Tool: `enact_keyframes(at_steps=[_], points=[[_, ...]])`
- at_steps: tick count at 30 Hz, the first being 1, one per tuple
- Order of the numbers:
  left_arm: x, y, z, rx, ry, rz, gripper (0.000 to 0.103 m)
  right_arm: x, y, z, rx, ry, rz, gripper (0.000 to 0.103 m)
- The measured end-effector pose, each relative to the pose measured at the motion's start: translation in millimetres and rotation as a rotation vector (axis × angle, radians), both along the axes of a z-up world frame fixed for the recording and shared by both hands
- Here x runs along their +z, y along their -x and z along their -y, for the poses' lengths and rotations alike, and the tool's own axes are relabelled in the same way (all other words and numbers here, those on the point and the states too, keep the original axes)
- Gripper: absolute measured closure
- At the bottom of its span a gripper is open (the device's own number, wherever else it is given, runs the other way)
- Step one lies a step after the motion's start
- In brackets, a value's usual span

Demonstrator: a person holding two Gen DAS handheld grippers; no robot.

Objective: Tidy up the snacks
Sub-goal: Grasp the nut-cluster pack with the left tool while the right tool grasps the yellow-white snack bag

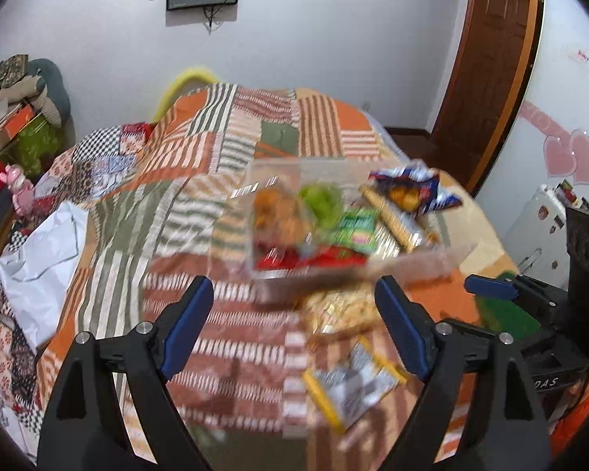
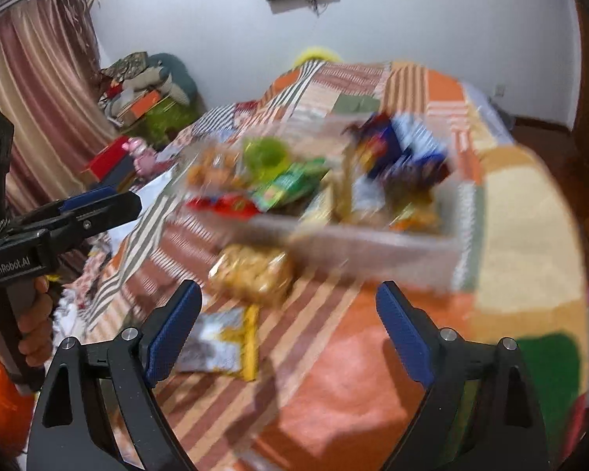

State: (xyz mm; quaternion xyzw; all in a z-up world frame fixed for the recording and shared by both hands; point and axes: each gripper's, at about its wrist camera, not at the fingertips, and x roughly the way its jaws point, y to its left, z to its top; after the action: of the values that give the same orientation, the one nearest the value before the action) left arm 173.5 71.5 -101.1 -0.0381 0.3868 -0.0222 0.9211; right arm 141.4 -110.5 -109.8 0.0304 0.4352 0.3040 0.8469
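Left gripper (image 1: 294,329) spread wide, nothing between the pads; right gripper (image 2: 290,329) likewise spread and empty. Just ahead on the bed's quilt (image 1: 224,353): a flat grey-and-yellow packet (image 1: 353,388) and a crinkly bag of golden snacks (image 2: 251,272), both outside the clear bin (image 2: 377,253) already heaped with snacks. Probably light, slippery, crushable; best pinched by a sealed edge.

"GenRobot.AI" — left claw (image 2: 98,206) body
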Motion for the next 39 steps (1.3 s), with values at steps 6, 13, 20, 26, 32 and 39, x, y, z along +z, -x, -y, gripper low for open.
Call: enact_keyframes(at_steps=[6, 13, 20, 26, 32, 39], points=[[-29, 19, -15, 0.021, -0.013, -0.066, 0.018, -26, 4, -32, 0.066, 0.027, -0.083, 0.014], [-56, 29, -31, 0.05, 0.014, -0.122, 0.018, -42, 9, -66, 0.122, 0.027, -0.149, 0.014], [-68, 27, -35, 0.055, 0.032, -0.151, 0.018, -48, 11, -81, 0.156, 0.104, -0.1, 0.028], [-73, 14, -23, 0.026, 0.05, -0.156, 0.018, -44, 12, -58, 0.158, 0.104, -0.084, 0.052], [-76, -16, 11, -0.04, 0.061, -0.175, 0.017, -37, 12, -6, 0.067, 0.113, -0.059, 0.052], [-89, -53, 43, -0.085, 0.078, -0.216, 0.015, -28, 6, 47, -0.062, 0.069, -0.052, 0.052]])
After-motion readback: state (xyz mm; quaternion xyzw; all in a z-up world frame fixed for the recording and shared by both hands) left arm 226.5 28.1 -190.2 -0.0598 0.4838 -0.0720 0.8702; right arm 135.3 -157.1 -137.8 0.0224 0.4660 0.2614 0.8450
